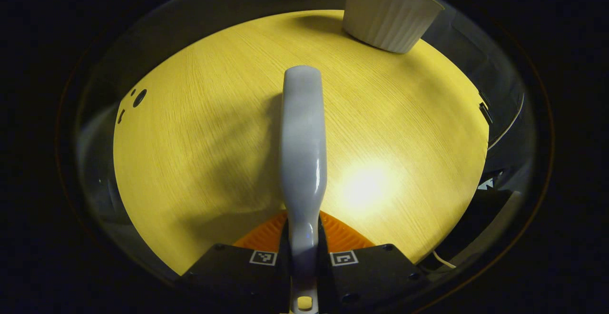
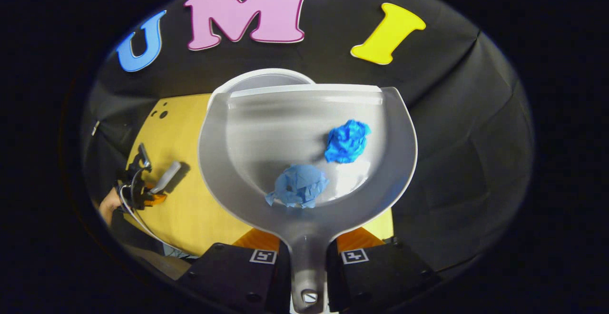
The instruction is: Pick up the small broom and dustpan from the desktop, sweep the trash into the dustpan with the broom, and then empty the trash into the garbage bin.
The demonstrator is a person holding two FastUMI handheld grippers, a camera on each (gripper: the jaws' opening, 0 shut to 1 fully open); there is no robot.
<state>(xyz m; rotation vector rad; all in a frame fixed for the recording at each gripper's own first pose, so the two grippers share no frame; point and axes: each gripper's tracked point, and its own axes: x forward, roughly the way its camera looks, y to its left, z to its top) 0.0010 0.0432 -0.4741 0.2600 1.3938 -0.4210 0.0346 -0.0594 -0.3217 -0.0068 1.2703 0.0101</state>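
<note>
My left gripper is shut on the grey broom, which points forward, low over the yellow wooden desktop. Its bristles are hidden. My right gripper is shut on the handle of the translucent grey dustpan, held above the desk. Two crumpled blue paper balls lie in the pan: a dark one and a paler one. The white garbage bin stands just behind the pan's front lip. The same ribbed bin sits at the far right of the desk in the left gripper view.
In the right gripper view the left gripper with the broom is at the far left over the desktop, with a hand behind it. Small holes mark the desk's left edge. Black cloth surrounds the desk.
</note>
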